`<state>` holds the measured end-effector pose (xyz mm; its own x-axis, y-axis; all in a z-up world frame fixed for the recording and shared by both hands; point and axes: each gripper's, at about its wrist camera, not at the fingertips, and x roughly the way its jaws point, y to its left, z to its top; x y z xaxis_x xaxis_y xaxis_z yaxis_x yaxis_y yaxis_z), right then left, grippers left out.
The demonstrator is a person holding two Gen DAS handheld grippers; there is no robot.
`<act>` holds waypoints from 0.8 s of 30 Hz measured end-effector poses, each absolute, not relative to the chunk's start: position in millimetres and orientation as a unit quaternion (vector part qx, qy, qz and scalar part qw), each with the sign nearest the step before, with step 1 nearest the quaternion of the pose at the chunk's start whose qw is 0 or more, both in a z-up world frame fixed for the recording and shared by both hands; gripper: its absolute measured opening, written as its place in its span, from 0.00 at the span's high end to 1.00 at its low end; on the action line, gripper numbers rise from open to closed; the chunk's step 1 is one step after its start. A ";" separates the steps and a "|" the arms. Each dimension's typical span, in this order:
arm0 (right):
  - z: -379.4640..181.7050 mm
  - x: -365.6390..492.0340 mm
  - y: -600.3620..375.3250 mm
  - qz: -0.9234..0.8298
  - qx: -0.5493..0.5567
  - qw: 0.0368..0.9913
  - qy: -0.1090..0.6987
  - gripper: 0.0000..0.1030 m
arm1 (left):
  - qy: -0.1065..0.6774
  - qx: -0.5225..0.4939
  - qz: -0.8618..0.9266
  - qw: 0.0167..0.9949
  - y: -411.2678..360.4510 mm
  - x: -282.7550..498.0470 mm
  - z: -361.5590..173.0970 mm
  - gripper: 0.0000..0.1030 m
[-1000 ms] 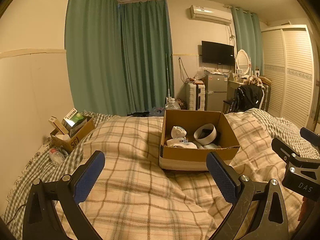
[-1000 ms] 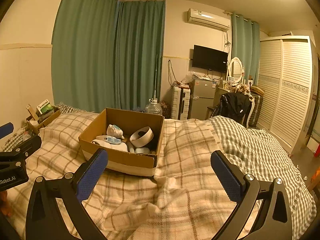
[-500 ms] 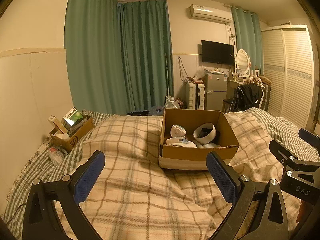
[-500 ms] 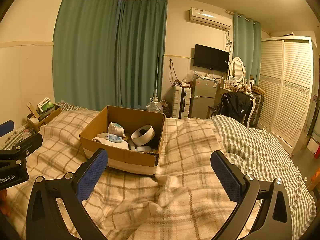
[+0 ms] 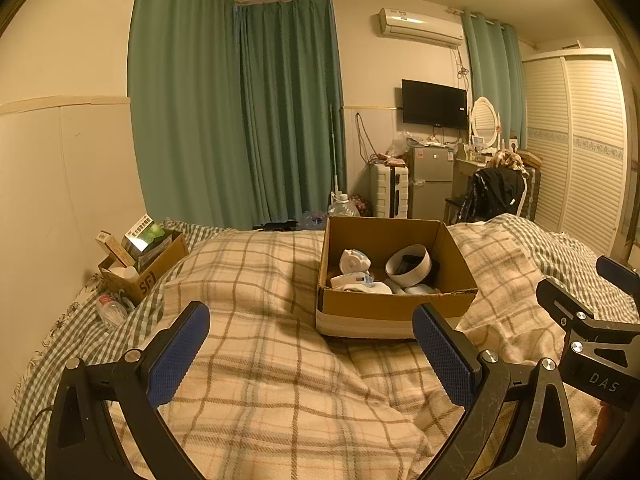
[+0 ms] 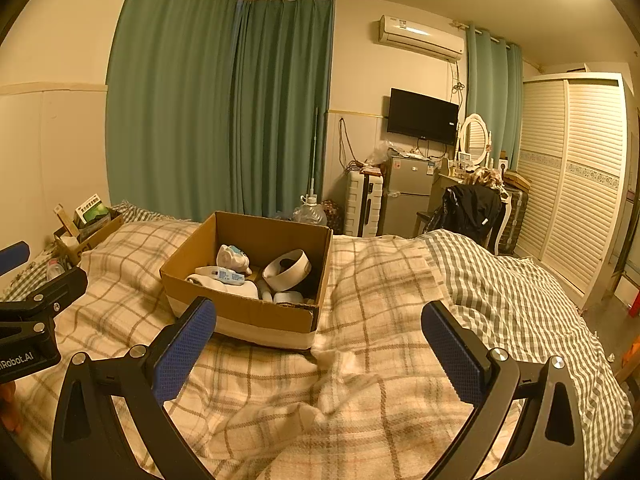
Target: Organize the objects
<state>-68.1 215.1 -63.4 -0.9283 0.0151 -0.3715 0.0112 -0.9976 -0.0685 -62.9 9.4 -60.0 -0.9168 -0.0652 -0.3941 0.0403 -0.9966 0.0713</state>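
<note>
**Two released tools above a bed with an open box**

The surface was a bed (image 5: 256,364) covered with a cream plaid blanket (image 6: 360,392), wrinkled in the near part. A grey-green checked sheet (image 6: 516,304) covered the bed's right side. Behind the bed hung long green curtains (image 5: 240,120). On the far wall there were an air conditioner (image 5: 420,28) and a dark television (image 5: 434,104). Under them stood a white suitcase (image 5: 390,190) and a small grey fridge (image 5: 430,184). A white louvred wardrobe (image 6: 576,184) filled the right wall.

The cardboard box (image 5: 394,308) sat open on the blanket, in front of both tools. Inside lay a white ring-shaped thing (image 5: 408,270) and several white items (image 5: 354,262); what they were was hard to make out. A smaller carton (image 5: 148,272) stood at the left edge of the bed near the wall, with packets standing in it. Beside it lay a small bottle (image 5: 110,310), not clear.

The left tool (image 5: 312,354) hung above the blanket with its blue pads wide apart, grasping nothing. The right tool (image 6: 320,350) was also spread open and empty. Each tool showed only partly in the other's view, cut off by the frame. The lower parts of both tools were also cut off.
</note>
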 end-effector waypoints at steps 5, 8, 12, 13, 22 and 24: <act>-64.7 -67.8 214.1 0.981 -0.191 0.000 -0.035 0.00 | -0.033 0.203 -0.978 0.027 11.2 -62.5 -60.7 0.00; -65.3 -67.9 213.5 0.981 -0.192 0.000 -0.036 0.00 | -0.032 0.203 -0.978 0.027 10.9 -62.5 -60.8 0.00; -65.6 -67.7 213.4 0.981 -0.192 0.000 -0.035 0.00 | -0.032 0.204 -0.978 0.029 11.5 -62.2 -61.3 0.00; -65.9 -67.6 213.4 0.981 -0.192 0.000 -0.035 0.00 | -0.032 0.203 -0.978 0.030 11.9 -61.5 -61.4 0.00; -66.3 -67.6 212.9 0.981 -0.193 -0.001 -0.035 0.00 | -0.027 0.205 -0.978 0.030 11.1 -61.1 -62.6 0.00; -66.4 -67.8 212.9 0.981 -0.193 -0.001 -0.035 0.00 | -0.023 0.205 -0.978 0.031 10.4 -60.9 -62.3 0.00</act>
<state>-67.8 212.9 -66.4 -0.9254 0.0121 -0.3788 0.0153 -0.9975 -0.0692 -60.9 10.4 -62.3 -0.9137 -0.0708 -0.4002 0.0516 -0.9969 0.0588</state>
